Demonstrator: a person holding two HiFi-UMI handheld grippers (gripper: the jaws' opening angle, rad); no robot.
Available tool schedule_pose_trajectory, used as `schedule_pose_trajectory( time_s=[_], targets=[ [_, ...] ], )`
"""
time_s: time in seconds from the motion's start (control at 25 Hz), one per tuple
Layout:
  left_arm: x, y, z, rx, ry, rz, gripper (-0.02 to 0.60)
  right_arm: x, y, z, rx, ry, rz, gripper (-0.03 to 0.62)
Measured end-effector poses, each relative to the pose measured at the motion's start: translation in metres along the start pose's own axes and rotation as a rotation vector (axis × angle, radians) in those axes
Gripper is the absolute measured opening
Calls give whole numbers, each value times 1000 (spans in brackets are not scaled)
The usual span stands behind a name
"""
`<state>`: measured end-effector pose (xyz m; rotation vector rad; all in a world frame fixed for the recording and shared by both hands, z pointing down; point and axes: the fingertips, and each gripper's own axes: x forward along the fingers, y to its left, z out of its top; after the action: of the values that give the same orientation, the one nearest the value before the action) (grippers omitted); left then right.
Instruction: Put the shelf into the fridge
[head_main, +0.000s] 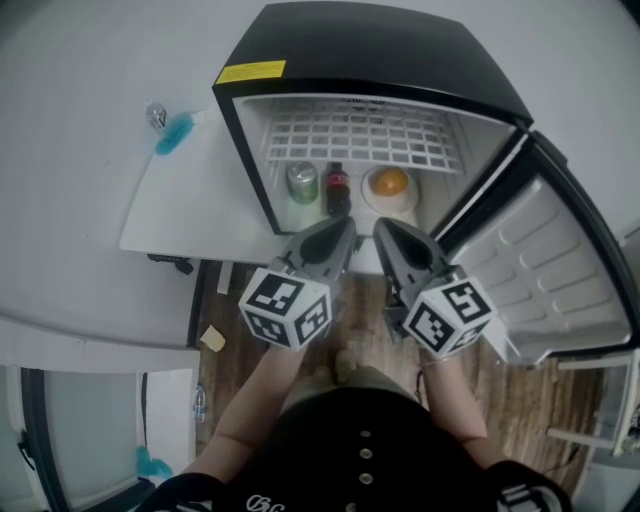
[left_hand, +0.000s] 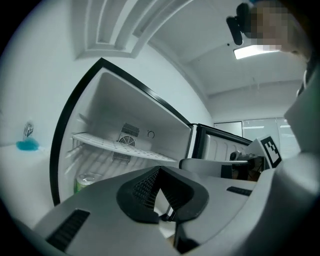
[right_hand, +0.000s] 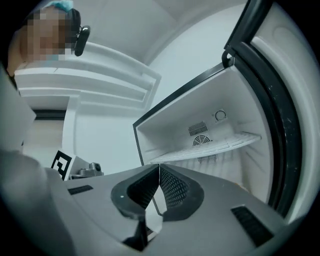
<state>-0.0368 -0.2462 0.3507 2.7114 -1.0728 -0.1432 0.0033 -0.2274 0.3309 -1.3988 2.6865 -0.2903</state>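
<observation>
The black mini fridge (head_main: 370, 50) stands open in front of me. A white wire shelf (head_main: 350, 135) sits level across the upper part of its cavity; it also shows in the left gripper view as the shelf (left_hand: 120, 146) and in the right gripper view as the shelf (right_hand: 220, 147). My left gripper (head_main: 345, 228) and right gripper (head_main: 385, 228) hover side by side just outside the fridge opening, below the shelf. The left gripper (left_hand: 159, 171) is shut with nothing between its jaws. The right gripper (right_hand: 159, 168) is shut and empty too.
Under the shelf stand a green can (head_main: 302, 182), a dark soda bottle (head_main: 337, 188) and an orange in a white dish (head_main: 390, 182). The fridge door (head_main: 540, 270) swings open at the right. A white tabletop (head_main: 190, 200) with a blue object (head_main: 172, 133) lies left.
</observation>
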Motion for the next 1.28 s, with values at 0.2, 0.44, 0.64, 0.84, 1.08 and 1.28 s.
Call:
schedule_pose_trajectory(
  time_s=[0.2,0.44,0.64,0.84,1.08,1.28],
  targets=[
    [3,-10,-4,66,17,13,7,-9,-2,-2,-103,13,-47,12],
    [-1,-12,-4,26,5,13,8,-18,-10,3,-202,-37,-139,11],
    [-7,-12,-3,0,-3,9,7,-14,-5,-3,-330,20,-157,11],
    [-7,-10,-7,-5,6,3,6,-13,-4,-5,-373,75,-167,11],
    [-7,-11,-8,4,18,-4,7,-13,-1,-7,-393,59,-161,9],
    [-5,-11,-6,0,22,-14,7,-12,-1,-6,-393,25,-146,9]
  ],
)
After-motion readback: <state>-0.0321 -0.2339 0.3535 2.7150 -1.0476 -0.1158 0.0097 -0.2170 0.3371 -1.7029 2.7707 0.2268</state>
